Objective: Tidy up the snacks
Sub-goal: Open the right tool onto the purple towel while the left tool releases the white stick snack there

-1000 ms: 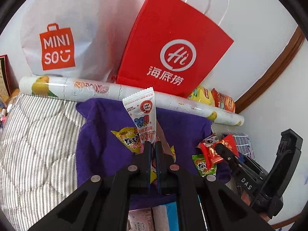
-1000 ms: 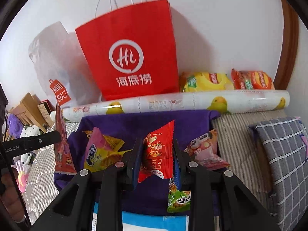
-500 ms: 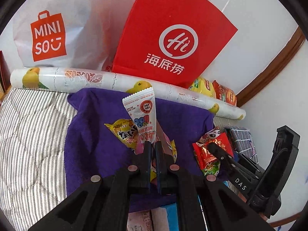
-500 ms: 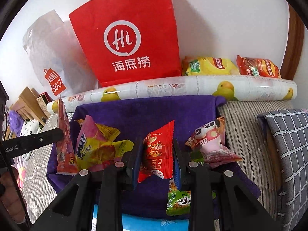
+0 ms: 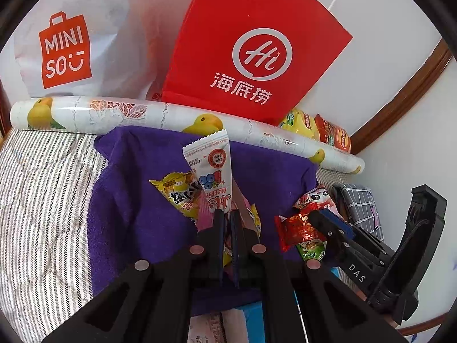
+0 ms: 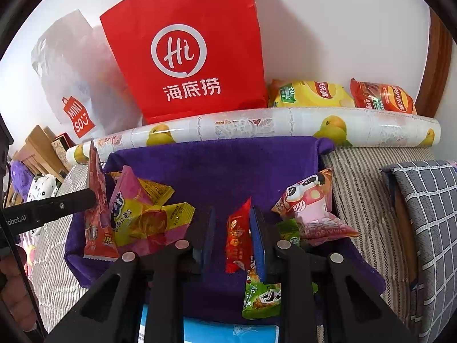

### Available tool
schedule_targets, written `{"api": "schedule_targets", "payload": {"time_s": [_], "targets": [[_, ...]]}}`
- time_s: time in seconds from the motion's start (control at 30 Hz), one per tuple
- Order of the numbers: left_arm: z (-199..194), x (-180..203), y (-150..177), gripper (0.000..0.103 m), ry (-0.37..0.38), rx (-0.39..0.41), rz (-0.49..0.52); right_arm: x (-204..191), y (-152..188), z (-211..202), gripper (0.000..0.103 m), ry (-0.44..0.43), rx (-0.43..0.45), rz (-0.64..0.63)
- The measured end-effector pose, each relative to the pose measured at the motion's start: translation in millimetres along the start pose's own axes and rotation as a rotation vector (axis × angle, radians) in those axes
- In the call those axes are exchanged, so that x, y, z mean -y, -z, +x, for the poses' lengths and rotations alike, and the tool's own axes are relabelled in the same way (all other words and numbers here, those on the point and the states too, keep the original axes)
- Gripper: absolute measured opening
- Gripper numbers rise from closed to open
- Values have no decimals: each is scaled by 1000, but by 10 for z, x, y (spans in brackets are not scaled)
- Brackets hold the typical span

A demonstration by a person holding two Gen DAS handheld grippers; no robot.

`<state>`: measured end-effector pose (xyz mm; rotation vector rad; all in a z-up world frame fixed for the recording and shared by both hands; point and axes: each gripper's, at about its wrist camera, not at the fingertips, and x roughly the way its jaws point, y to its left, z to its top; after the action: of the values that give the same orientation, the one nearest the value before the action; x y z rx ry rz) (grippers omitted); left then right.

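Left claw pointed steeply down, jaws pinched narrow on a white sachet that stood toward twelve o'clock over the purple towel. Right claw, tilted alike, held a red packet between narrow jaws, against the three o'clock pad. Yellow snacks lay at nine, a panda packet at two, a red bag at twelve. Only the right view caught a person's hand at eight.

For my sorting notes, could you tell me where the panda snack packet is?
In the right wrist view, the panda snack packet lies right of centre on the purple towel, just above the green packet.
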<state>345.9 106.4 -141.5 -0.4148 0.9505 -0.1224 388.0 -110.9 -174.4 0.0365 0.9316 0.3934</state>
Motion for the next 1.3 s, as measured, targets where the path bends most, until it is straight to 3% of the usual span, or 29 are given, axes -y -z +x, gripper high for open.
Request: {"api": "schedule_targets", "payload": {"time_s": [0.23,0.47,0.77,0.87,0.93,1.03,1.3], "targets": [[18,8,0,5,0,-5,4,-6,-17,-136,27,-21,36,-4],[25,13,-9,6,4,-5,4,-48,-56,-366,41,-17,110,-24],[8,51,-17,6,16,-9,9,-20,-37,-619,46,-4,152,-18],[-15,86,-21,14,25,-9,16,6,4,-666,46,-1,151,-13],[-42,117,-17,28,36,-10,24,21,39,-689,46,1,147,-12],[-118,164,-3,38,41,5,37,34,93,-713,46,7,139,-11],[-368,152,101,40,36,23,42,-5,262,-856,48,7,121,-5]]}}
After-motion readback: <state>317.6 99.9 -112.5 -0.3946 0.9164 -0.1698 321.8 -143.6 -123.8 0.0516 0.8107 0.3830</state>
